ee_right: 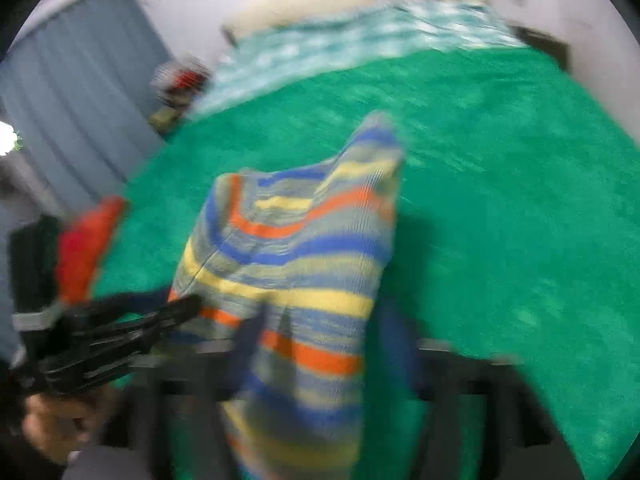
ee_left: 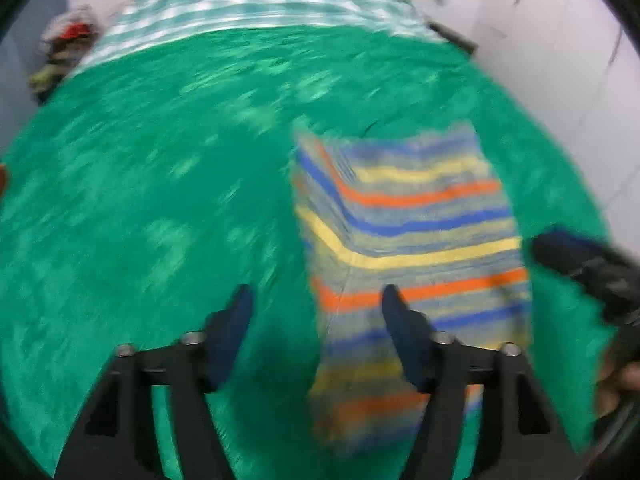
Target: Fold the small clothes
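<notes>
A small striped garment [ee_left: 408, 240], in blue, yellow, orange and grey bands, lies on the green bedspread [ee_left: 160, 200], partly folded with a crease down its left side. My left gripper [ee_left: 316, 300] is open and empty above the garment's near left edge. In the right wrist view the same garment [ee_right: 296, 264] hangs over and between the blurred fingers of my right gripper [ee_right: 320, 336]; the jaws stand apart, and I cannot tell whether they grip the cloth. The left gripper shows there as a black shape [ee_right: 100, 340] at the lower left.
The bedspread covers a wide bed; a teal-and-white striped sheet [ee_left: 256, 12] lies at its far end. A pile of clothes [ee_left: 68, 48] sits at the far left corner. A red-orange cloth [ee_right: 88, 248] lies at the bed's left edge. Walls and a grey curtain [ee_right: 80, 92] surround it.
</notes>
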The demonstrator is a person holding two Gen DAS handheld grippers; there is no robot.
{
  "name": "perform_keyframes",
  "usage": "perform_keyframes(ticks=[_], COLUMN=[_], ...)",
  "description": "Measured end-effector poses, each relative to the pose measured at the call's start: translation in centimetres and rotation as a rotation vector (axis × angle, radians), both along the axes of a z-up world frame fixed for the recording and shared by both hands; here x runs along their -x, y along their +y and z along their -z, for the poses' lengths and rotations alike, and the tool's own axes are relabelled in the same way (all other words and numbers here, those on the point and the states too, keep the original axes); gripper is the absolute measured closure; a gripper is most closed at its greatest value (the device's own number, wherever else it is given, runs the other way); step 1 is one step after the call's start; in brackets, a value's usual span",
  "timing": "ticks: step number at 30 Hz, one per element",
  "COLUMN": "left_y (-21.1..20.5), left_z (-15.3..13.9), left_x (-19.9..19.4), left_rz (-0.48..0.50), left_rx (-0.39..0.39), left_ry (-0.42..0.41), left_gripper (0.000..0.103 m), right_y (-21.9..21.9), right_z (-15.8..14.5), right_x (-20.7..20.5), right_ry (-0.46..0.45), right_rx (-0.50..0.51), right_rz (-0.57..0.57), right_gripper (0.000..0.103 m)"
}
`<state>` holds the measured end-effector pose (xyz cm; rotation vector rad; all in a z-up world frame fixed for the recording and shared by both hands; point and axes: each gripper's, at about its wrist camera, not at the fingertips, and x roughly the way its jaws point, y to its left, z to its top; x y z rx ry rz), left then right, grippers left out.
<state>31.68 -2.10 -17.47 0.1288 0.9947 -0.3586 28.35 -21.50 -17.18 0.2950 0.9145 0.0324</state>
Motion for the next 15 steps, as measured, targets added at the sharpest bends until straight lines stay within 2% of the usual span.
perform_keyframes(ticks=[2,3,4,6,8,12,15], left_y=[1.1,1.6,2.0,2.4,2.7,3.2,3.3], left_z=[-0.4,-0.9,-1.7,-3.7,-5.3,-8.7,-9.8], left_x=[3.1,4.3,5.9,8.6,10.8,14.4,15.9], left_rz=[-0.012,-0.027,-0.051,-0.069,-0.074,-0.126,-0.162], left_rx=[-0.019,-0.03,-0.042,-0.062,-0.087,-0.059,-0.034], left_ry=[-0.033,-0.049,-0.082,-0.126,-0.13,-0.135,-0.137], left_gripper=[0.019,0.008,0.003,0.001,0.001,0.001,0.001], right_y=[-0.4,-0.3,-0.3,0.1,0.9,1.8,3.1], right_z=[-0.3,-0.7,-1.1,-2.4,-4.3,-7.5,-9.3], right_x=[2.2,3.9,5.2,8.1,11.1,16.0,19.1], right_ry=[0.002,0.008,0.014,0.011,-0.011,-0.042,-0.045], right_rx=[0.046,0.072,0.097,0.149,0.18,0.233,0.293], right_rz=[-0.001,-0.015,-0.018,-0.024,-0.027,-0.014,0.01], right_gripper=[0.02,0.02,0.016,0.008,0.0,0.0,0.0])
